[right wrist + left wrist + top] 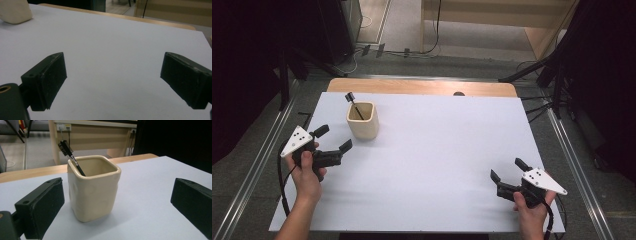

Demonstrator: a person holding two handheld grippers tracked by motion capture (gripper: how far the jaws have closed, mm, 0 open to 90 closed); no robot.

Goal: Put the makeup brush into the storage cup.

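Observation:
A cream square ceramic cup (362, 120) stands upright on the white table sheet (432, 145), left of centre. A small black brush (353, 105) leans inside it, bristle head sticking out over the far left rim. My left gripper (333, 138) is open just in front and left of the cup, apart from it. In the left gripper view the cup (93, 187) stands between and a little beyond the wide-apart jaws, with the brush (70, 157) in it. My right gripper (508, 169) is open near the front right of the table, nothing between its jaws.
A wooden table edge (422, 87) shows beyond the sheet. Metal rails run along both sides of the table (257, 155). Cables and stand legs lie on the floor behind (382, 50). In the right gripper view the cup's base (15, 11) is at top left.

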